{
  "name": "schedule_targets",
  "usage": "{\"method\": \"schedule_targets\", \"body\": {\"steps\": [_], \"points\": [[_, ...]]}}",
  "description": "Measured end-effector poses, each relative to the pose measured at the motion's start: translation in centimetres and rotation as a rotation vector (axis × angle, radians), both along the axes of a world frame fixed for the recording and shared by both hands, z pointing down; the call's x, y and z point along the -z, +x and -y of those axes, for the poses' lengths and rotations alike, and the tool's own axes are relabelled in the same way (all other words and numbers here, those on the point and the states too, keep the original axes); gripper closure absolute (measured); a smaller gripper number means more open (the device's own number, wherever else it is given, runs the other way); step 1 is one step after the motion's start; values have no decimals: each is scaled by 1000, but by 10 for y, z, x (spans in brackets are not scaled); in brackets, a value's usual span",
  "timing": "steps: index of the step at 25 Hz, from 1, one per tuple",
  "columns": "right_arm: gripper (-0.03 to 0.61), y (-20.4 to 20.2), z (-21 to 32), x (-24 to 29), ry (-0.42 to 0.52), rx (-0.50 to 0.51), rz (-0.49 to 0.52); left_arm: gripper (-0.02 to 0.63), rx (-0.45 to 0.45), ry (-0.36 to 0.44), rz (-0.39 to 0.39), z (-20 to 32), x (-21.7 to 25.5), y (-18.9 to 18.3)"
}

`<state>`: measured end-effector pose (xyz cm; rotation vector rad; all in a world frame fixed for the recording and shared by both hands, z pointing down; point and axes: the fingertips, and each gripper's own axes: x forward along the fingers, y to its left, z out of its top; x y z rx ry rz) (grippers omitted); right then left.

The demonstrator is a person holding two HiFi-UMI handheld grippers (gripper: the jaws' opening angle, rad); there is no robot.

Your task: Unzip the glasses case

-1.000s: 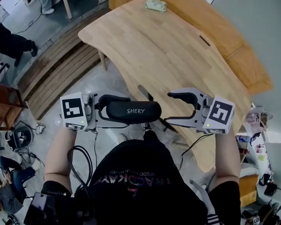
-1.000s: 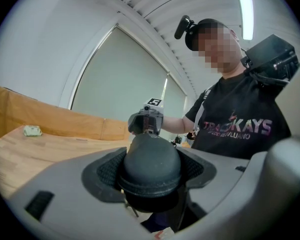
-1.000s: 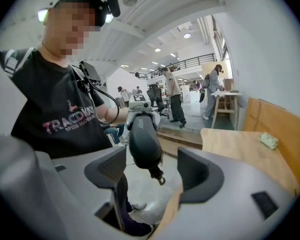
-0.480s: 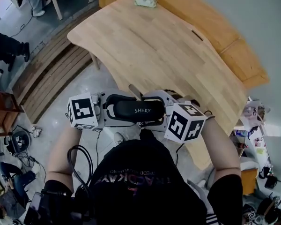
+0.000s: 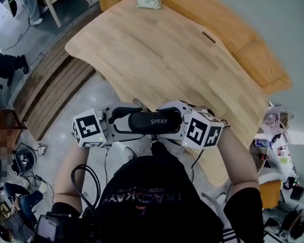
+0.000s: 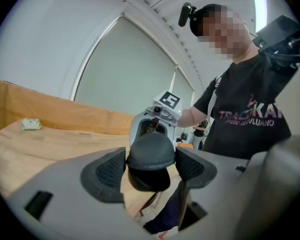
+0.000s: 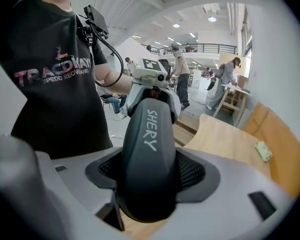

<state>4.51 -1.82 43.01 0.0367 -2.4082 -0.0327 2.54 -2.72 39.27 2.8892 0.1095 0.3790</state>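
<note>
Since a second ago the right gripper (image 5: 166, 119) has swung in from well beside the glasses case (image 5: 154, 121) onto its right end, and its jaws have just been closing with the case between them. Across the scene spreads the wooden table (image 5: 172, 49), its broad top almost wholly bare and open. The black case (white lettering SHERY facing up) hangs level in the air at the table's curved near edge, partly over the grey floor (image 5: 91, 92). Both pads of the right gripper press its sides; the left gripper (image 5: 131, 122) clamps its left end, off the table's edge. A small pale packet (image 5: 148, 2) lies at the table's far edge
</note>
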Motion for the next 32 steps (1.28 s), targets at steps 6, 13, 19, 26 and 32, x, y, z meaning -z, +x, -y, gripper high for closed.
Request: {"method": "schedule_targets", "body": {"steps": [6, 13, 19, 26, 32], "points": [[270, 61, 51, -33, -58, -137, 21, 344, 171, -50, 42, 33, -21, -10], [272, 82, 137, -93, -93, -217, -21, 559, 259, -44, 129, 43, -47, 5], [272, 83, 209, -146, -93, -238, -72, 599, 381, -85, 189, 49, -70, 22], [271, 81, 286, -194, -103, -230, -146, 600, 440, -189, 236, 33, -98, 27], [270, 68, 316, -211, -124, -179, -157, 600, 503, -238, 263, 39, -100, 20]]}}
